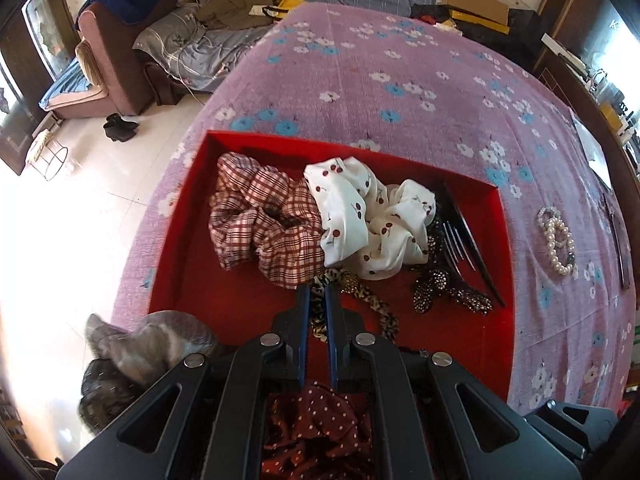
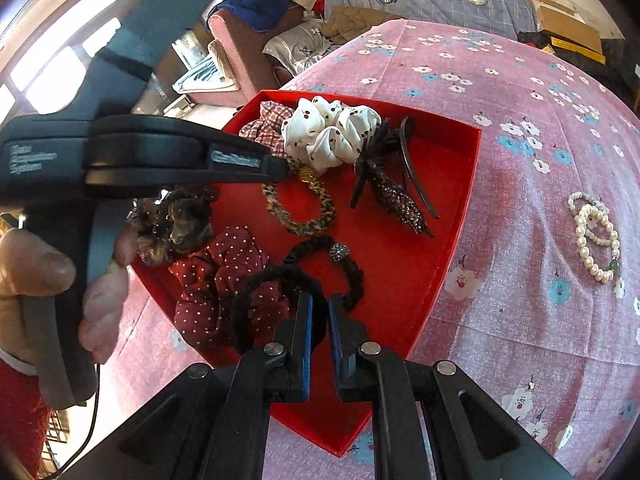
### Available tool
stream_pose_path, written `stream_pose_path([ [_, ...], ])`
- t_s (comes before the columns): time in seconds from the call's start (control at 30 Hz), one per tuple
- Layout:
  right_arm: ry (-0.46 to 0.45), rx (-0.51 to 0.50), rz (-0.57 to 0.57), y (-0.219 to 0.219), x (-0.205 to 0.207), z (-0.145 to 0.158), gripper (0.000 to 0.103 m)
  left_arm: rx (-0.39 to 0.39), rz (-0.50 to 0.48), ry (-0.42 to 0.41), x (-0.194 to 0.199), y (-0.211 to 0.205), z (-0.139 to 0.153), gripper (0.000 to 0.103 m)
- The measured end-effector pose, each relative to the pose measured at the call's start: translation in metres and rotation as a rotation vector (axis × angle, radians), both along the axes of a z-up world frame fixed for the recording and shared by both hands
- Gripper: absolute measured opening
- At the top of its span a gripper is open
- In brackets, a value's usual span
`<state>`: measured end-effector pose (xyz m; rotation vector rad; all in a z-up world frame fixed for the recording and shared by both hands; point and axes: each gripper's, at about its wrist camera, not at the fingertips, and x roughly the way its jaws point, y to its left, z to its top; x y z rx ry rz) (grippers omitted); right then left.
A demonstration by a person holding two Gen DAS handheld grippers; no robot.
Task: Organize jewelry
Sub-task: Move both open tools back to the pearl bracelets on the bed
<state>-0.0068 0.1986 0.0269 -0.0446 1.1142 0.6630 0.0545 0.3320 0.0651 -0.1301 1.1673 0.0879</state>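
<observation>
1. Over a red tray (image 2: 460, 184) on a floral-sheeted bed (image 2: 500, 92), we work two handheld grippers among hair accessories.
2. Our left gripper (image 1: 318, 300) has its jaws almost fully closed, pinching the leopard-print hair tie (image 1: 320, 316) at the tray's floor.
3. Our right gripper (image 2: 319, 308) has its jaws narrowed to a slit on the black hair tie (image 2: 256, 312), which lies over the dotted maroon scrunchie (image 2: 216, 280).
4. Both ties sit inside the tray; we judge the step to be setting them down there.
5. Pearl bracelets (image 2: 594, 236) lie on the bed, well apart from the tray, outside it.
6. Next, as we read it, both jaws must open, lift clear, and the right go for the pearls.
</observation>
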Motion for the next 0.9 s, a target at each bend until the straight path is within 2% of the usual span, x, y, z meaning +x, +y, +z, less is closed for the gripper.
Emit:
stream_pose_path([
  [0.07, 0.008, 0.008, -0.010, -0.002, 0.001, 0.001, 0.013, 0.002, 0.003, -0.009, -0.004, 0.000, 0.007, 0.007],
  [0.13, 0.008, 0.016, -0.015, -0.003, 0.001, 0.003, 0.026, 0.005, 0.007, -0.024, -0.008, 0.000, 0.014, 0.010],
  [0.17, 0.004, 0.024, -0.019, -0.004, 0.000, 0.005, 0.036, 0.009, 0.012, -0.034, -0.011, 0.001, 0.019, 0.014],
  [0.2, -0.003, 0.030, -0.024, -0.005, -0.001, 0.007, 0.040, 0.013, 0.019, -0.042, -0.014, 0.001, 0.023, 0.018],
  [0.27, -0.009, 0.038, -0.024, -0.006, -0.002, 0.011, 0.040, 0.021, 0.040, -0.061, -0.019, 0.003, 0.032, 0.035],
  [0.33, -0.012, 0.045, -0.024, -0.008, -0.004, 0.015, 0.040, 0.023, 0.068, -0.080, -0.026, 0.005, 0.042, 0.043],
  [0.6, -0.038, 0.078, -0.052, -0.040, -0.017, 0.033, 0.040, 0.039, 0.124, -0.128, -0.043, -0.002, 0.072, 0.044],
  [0.8, -0.023, 0.080, -0.126, -0.091, -0.016, 0.033, 0.040, 0.022, 0.086, -0.154, -0.052, -0.035, 0.085, 0.044],
  [0.9, 0.012, 0.084, -0.205, -0.130, -0.009, 0.025, 0.040, 0.018, 0.052, -0.153, -0.056, -0.056, 0.085, 0.044],
])
